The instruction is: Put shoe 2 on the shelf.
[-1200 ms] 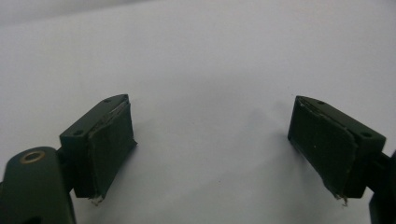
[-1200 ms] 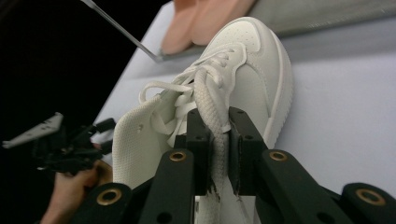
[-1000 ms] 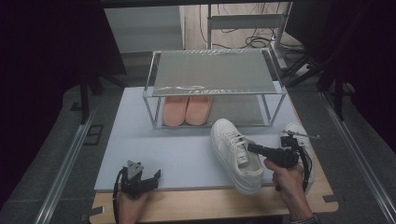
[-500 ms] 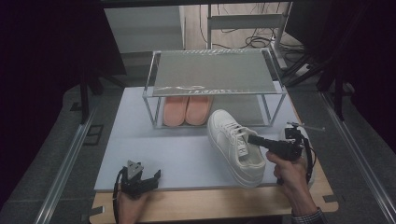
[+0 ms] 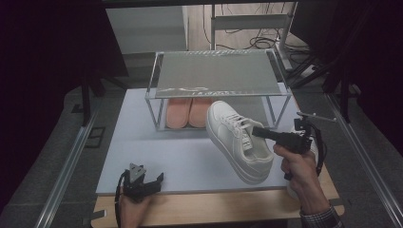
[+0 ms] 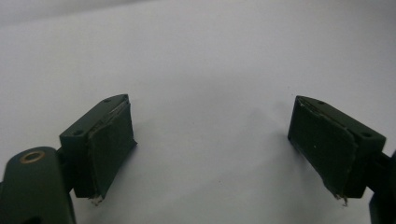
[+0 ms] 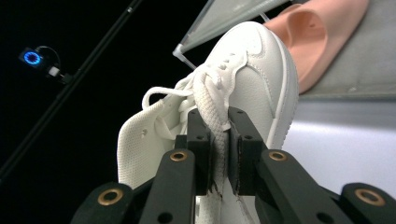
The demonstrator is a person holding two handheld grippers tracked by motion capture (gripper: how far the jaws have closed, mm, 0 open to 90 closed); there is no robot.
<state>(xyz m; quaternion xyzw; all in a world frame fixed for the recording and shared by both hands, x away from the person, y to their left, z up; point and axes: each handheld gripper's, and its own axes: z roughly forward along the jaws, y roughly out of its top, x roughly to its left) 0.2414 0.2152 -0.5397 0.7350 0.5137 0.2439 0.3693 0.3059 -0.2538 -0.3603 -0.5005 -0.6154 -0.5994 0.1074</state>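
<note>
White worktop (image 5: 161,156) fills mid-frame, dark room around; your right tool (image 5: 256,131) grips the white sneaker (image 5: 237,142), your left tool (image 5: 154,183) rests released at lower left.

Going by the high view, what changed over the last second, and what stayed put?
The right gripper, shut on the white sneaker, has carried it away from the person toward the shoe rack; its toe now lies close to the rack's front. The grip held throughout. The left gripper stayed open at the near edge of the white mat, and the pink slippers under the rack did not move.
</note>
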